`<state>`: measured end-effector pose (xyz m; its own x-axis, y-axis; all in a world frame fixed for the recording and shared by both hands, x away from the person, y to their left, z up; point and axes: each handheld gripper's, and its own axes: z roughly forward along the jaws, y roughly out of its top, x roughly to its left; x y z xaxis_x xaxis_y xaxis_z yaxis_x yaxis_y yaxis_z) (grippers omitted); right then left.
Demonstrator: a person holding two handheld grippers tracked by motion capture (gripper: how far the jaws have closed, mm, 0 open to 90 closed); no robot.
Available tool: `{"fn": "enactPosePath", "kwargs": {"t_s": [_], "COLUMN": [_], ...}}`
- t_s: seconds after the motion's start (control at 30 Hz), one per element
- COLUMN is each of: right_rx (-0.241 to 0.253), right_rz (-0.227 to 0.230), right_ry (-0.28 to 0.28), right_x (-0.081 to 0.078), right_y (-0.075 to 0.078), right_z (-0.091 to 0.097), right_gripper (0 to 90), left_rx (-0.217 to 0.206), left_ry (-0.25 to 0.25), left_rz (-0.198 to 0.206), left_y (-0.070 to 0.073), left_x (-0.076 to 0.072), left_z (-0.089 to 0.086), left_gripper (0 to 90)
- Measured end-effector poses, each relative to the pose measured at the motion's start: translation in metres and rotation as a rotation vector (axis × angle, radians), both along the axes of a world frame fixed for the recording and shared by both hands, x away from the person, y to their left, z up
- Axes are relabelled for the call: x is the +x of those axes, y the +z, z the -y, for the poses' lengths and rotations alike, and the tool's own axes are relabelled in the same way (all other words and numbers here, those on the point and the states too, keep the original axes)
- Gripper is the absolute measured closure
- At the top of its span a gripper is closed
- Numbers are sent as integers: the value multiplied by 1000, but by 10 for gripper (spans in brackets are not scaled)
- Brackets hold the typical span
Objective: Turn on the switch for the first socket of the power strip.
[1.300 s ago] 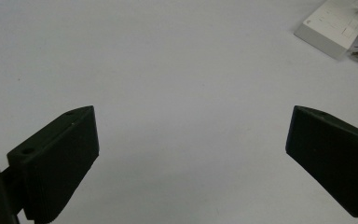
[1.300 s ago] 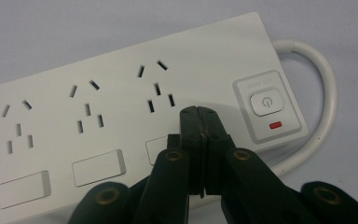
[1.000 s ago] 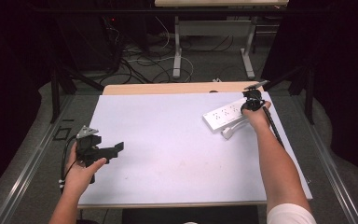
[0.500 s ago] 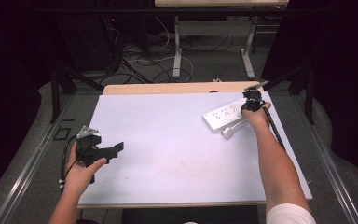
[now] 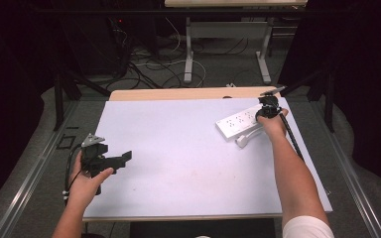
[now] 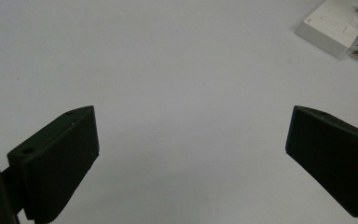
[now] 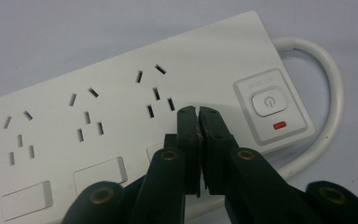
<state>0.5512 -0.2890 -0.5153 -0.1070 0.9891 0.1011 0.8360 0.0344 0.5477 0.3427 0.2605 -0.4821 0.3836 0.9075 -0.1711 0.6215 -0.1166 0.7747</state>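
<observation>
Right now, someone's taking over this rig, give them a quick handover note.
Right gripper: jaws shut with nothing between them, tips over the white power strip near its power button.
Left gripper: jaws wide open, nothing between them, over bare table at the near left.
Power strip lies flat at the far right, its white cable looped beside it.
Done: right gripper is at the strip. Left: probably the button press; nothing plugged in.

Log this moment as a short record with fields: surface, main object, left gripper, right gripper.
surface: white table top
main object: white power strip lying flat at the far right, its cable looping beside the power button
left gripper: jaws wide apart over bare table, nothing between them
right gripper: jaws together, tips over the strip between an outlet and the button
</observation>
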Motion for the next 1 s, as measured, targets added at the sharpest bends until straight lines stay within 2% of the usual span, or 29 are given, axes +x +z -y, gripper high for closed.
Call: {"fn": "enactPosePath", "kwargs": {"t_s": [0.43, 0.5, 0.57, 0.83, 1.0], "right_rx": [3, -3, -14, 2, -23], "right_rz": [35, 51, 57, 71, 112], "right_ry": [6, 7, 4, -2, 7], "right_x": [-2, -3, -3, -6, -7], "right_y": [7, 8, 11, 19, 24], "right_z": [-1, 0, 1, 7, 8], "right_gripper": [692, 626, 619, 560, 497], "left_rx": [-13, -12, -13, -17, -14], "left_ry": [5, 4, 3, 5, 1], "left_rz": [7, 7, -1, 0, -11], "left_y": [-1, -1, -1, -2, -2], "left_x": [0, 0, 0, 1, 1], "left_z": [2, 1, 2, 3, 3], "left_gripper": [25, 25, 25, 25, 25]}}
